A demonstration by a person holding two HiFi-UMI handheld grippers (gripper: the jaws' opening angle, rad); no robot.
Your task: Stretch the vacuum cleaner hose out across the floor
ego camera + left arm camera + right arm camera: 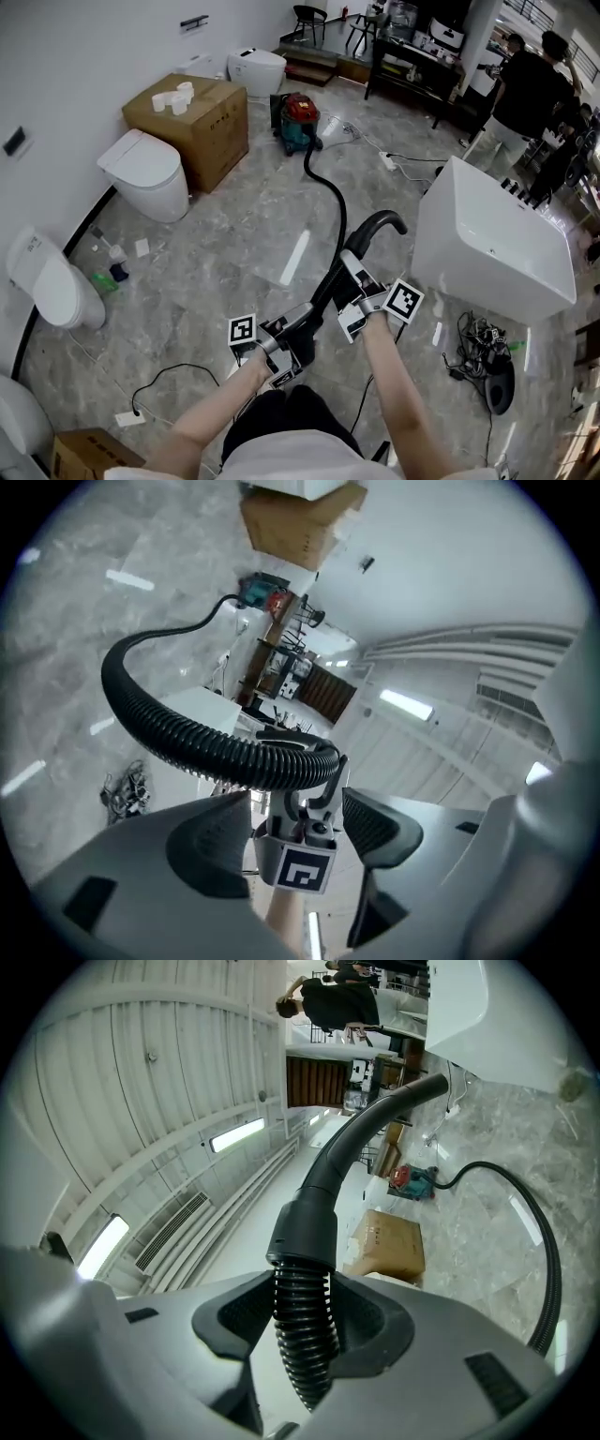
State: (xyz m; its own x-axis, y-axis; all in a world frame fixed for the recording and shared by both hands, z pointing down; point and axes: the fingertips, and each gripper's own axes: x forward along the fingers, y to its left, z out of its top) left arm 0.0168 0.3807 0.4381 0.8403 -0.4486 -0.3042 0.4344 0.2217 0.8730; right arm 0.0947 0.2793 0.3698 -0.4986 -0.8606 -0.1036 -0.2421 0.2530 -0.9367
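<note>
Right gripper [302,1312] is clamped on the ribbed black hose [302,1354] just below its smooth cuff [307,1227], both pads biting into the ribs. The left gripper [291,822] stands wide and holds nothing. The hose [169,726] arches across beyond its jaw tips without touching the pads, and the right gripper's marker cube shows in the gap.

From the head view, both grippers [349,272] [298,328] sit close together at the near end of the floor [234,244], with the curved wand end [380,223] sticking up past the right one. From there the hose [328,197] drops and snakes back to the red and teal vacuum cleaner [298,117], which is at the far end of the floor beside a cardboard box [192,117].

To stretch it well, the person would likely close the left jaws on the ribs a little behind the right grip. That way the pull is shared rather than levered on the cuff. Drawing low and straight away from the canister should take out the bend. A sideways tug risks tipping the cleaner or snagging the hose on the white bathtub [487,244] at the right.
</note>
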